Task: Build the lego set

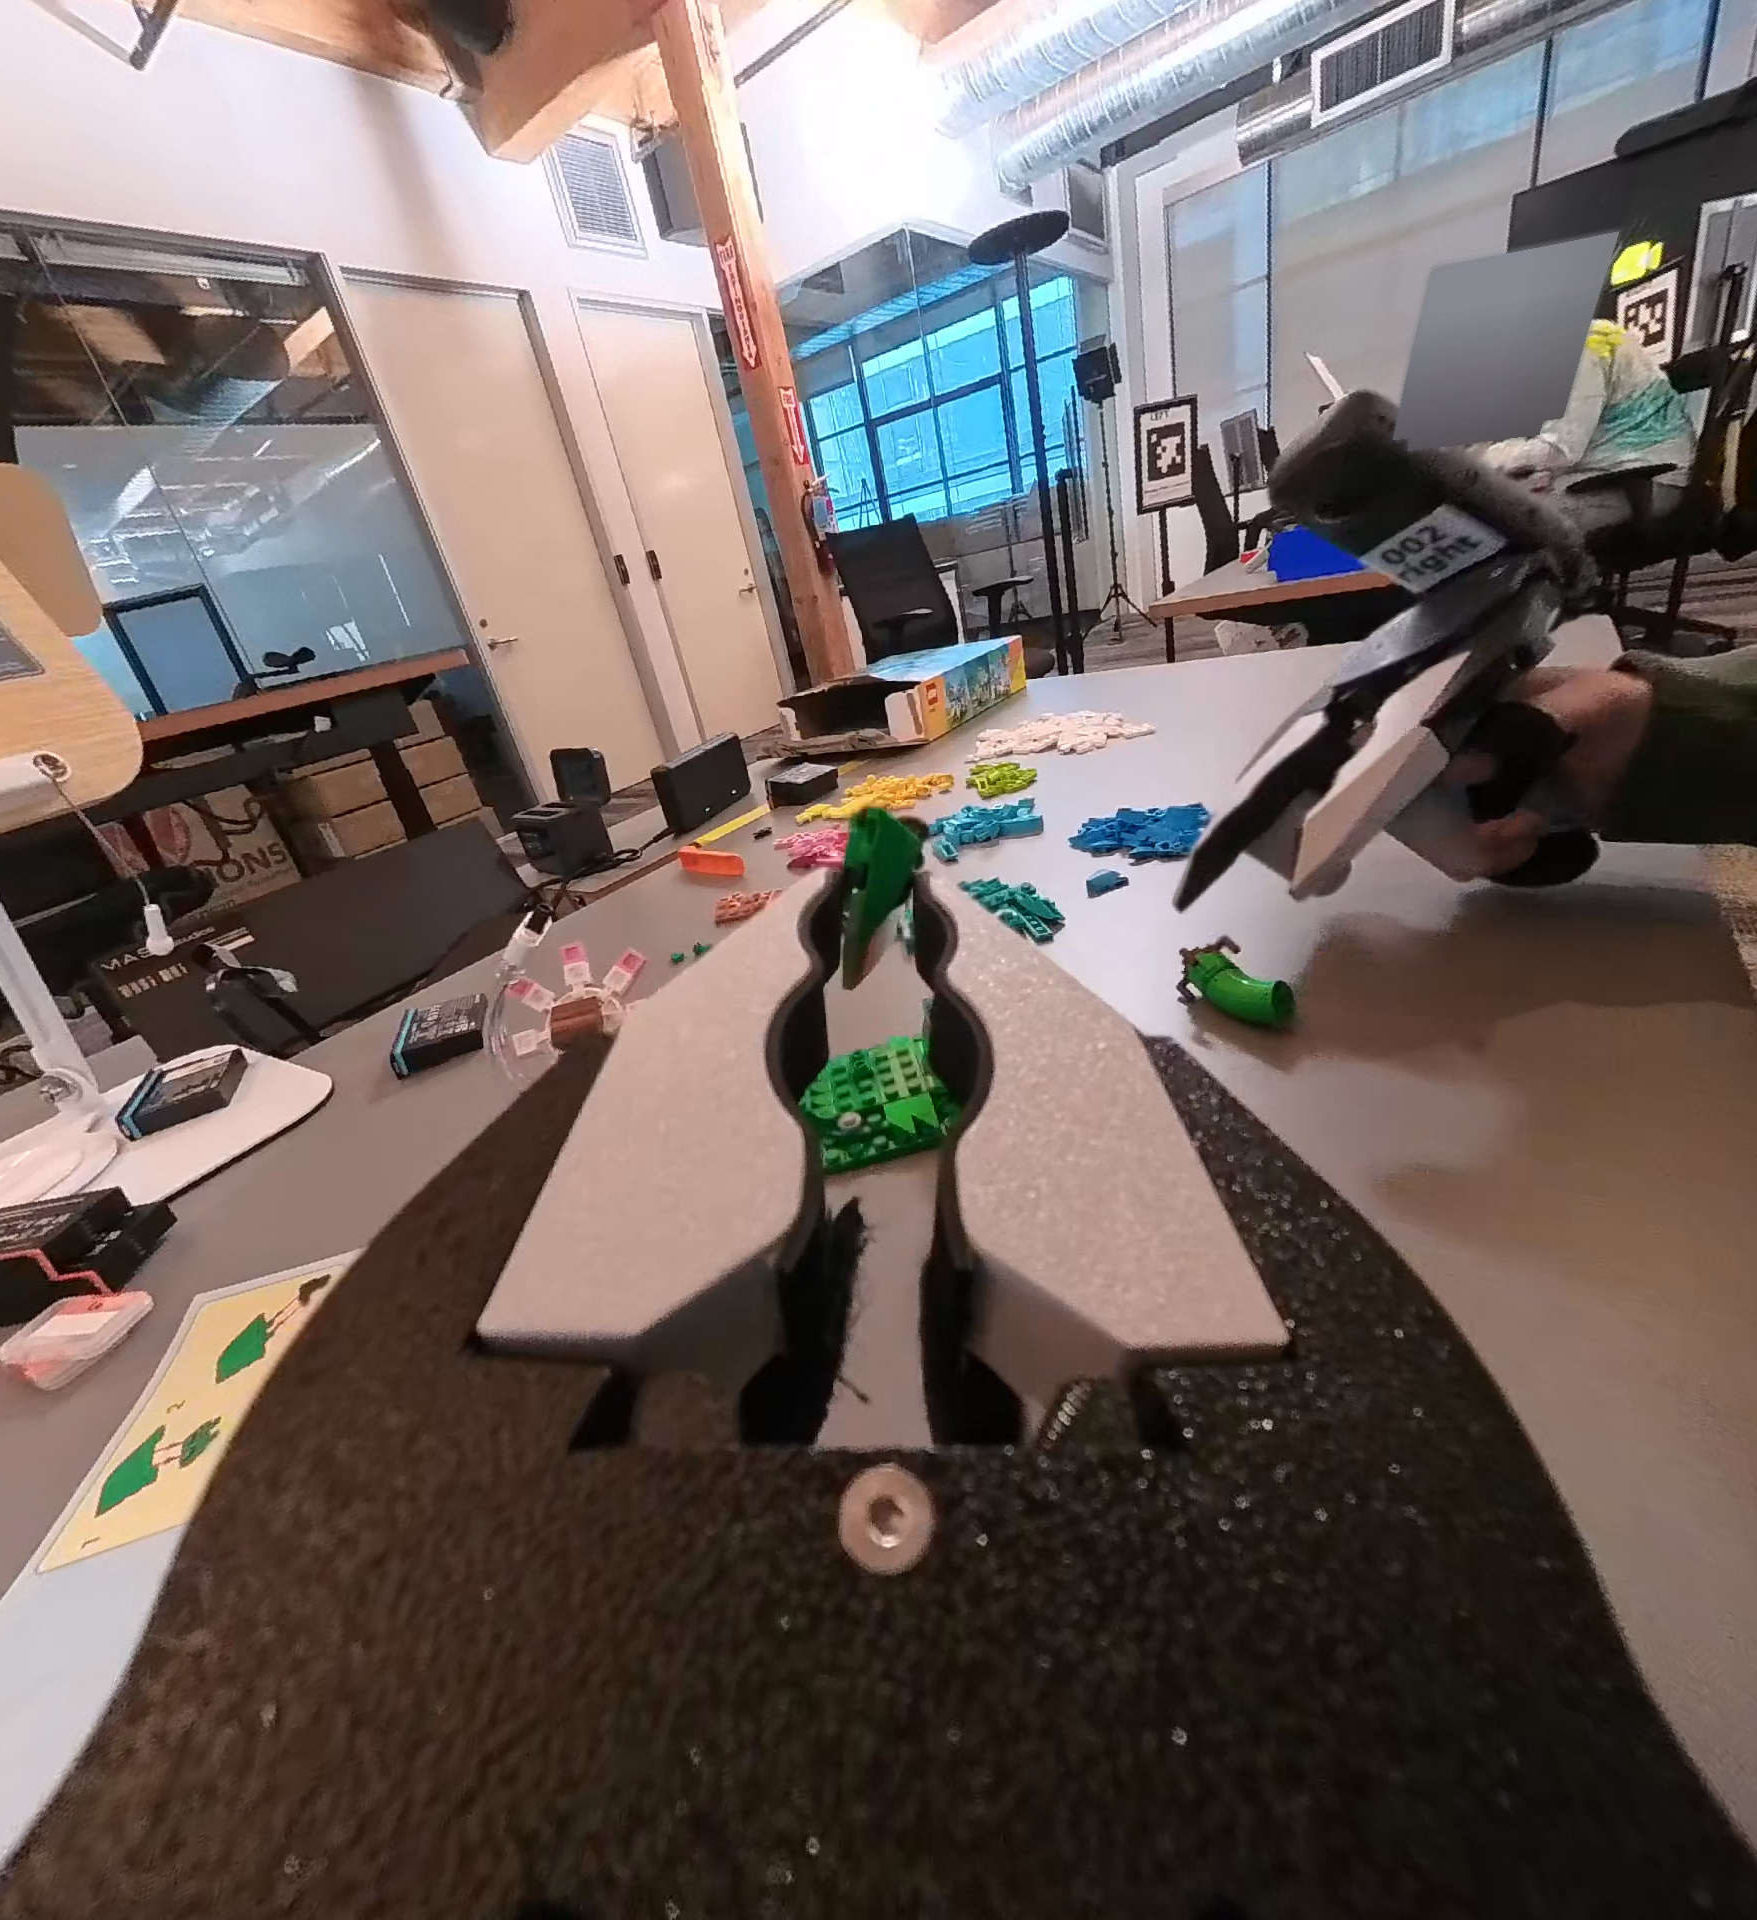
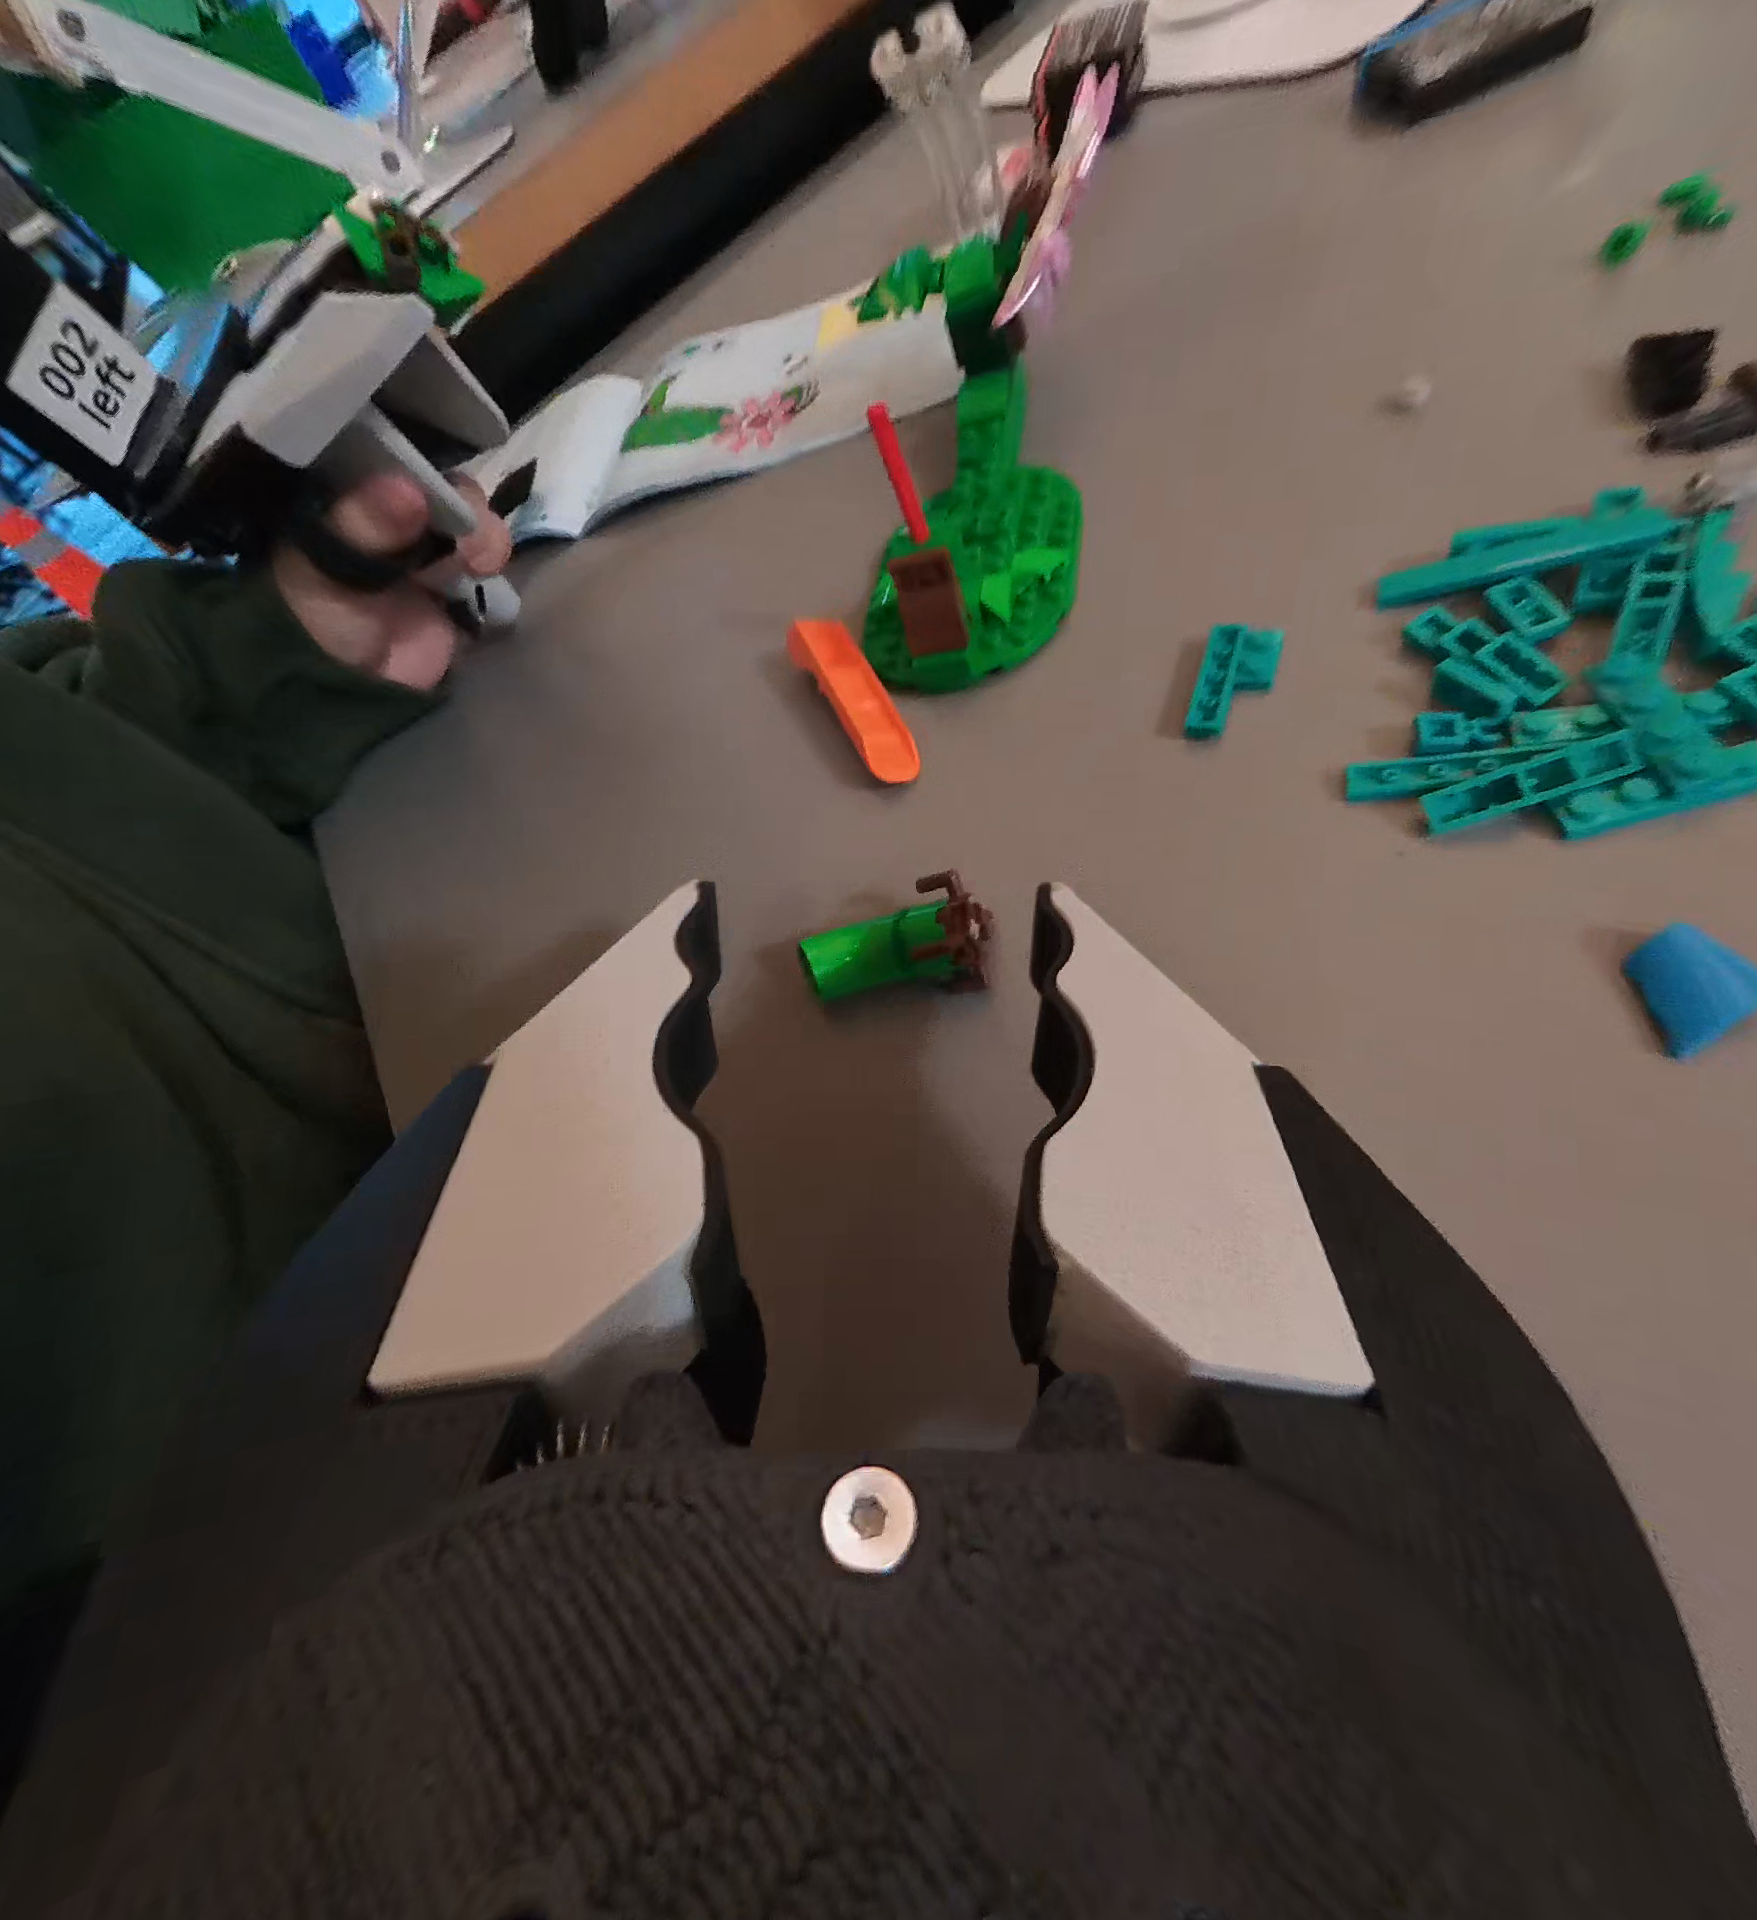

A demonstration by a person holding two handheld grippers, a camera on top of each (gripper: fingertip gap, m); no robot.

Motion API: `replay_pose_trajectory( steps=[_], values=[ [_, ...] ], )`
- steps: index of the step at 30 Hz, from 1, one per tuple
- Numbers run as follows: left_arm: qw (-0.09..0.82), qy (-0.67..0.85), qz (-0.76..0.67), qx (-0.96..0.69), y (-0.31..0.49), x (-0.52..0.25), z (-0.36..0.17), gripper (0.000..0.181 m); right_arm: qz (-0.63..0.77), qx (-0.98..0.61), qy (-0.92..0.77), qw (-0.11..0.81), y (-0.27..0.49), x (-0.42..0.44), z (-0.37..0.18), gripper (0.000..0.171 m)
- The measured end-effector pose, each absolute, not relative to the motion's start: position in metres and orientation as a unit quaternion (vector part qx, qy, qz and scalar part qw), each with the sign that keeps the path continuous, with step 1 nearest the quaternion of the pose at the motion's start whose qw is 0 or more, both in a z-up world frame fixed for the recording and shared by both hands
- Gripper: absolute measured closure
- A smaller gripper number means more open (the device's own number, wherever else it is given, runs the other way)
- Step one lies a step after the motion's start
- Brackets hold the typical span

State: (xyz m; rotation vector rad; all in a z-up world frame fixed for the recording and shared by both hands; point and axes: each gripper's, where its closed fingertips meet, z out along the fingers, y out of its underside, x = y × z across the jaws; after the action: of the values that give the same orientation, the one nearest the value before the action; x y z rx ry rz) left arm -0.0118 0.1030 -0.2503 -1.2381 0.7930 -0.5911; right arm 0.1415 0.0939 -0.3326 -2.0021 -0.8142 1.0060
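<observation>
My left gripper is shut on a green leaf piece and holds it above the table. It also shows in the right wrist view at the upper left. Below it stands the green base build, which carries a stem, a pink flower and a red rod in the right wrist view. My right gripper is open. A short green curved stem piece with a brown end lies on the table just past its tips; the piece also shows in the left wrist view. The right gripper hovers above it.
An orange brick separator lies beside the base. A teal brick pile and a blue piece lie to the right. The open instruction booklet is behind. Sorted colour piles, the set's box and black battery boxes sit farther back. Spacing between my two grippers at the tips: around 20 cm.
</observation>
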Motion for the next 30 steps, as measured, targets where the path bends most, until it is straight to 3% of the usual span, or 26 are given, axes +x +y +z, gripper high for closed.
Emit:
replay_pose_trajectory(
  steps=[14, 30],
  values=[
    [0.688, 0.361, -0.272, -0.567, 0.106, -0.008, -0.257, 0.171, 0.310, -0.791, -0.406, 0.336, 0.085, 0.127, -0.359, 0.104],
    [0.684, 0.363, -0.278, -0.568, 0.104, -0.007, -0.257, 0.171, 0.288, -0.803, -0.390, 0.346, 0.086, 0.130, -0.361, 0.113]
  ],
)
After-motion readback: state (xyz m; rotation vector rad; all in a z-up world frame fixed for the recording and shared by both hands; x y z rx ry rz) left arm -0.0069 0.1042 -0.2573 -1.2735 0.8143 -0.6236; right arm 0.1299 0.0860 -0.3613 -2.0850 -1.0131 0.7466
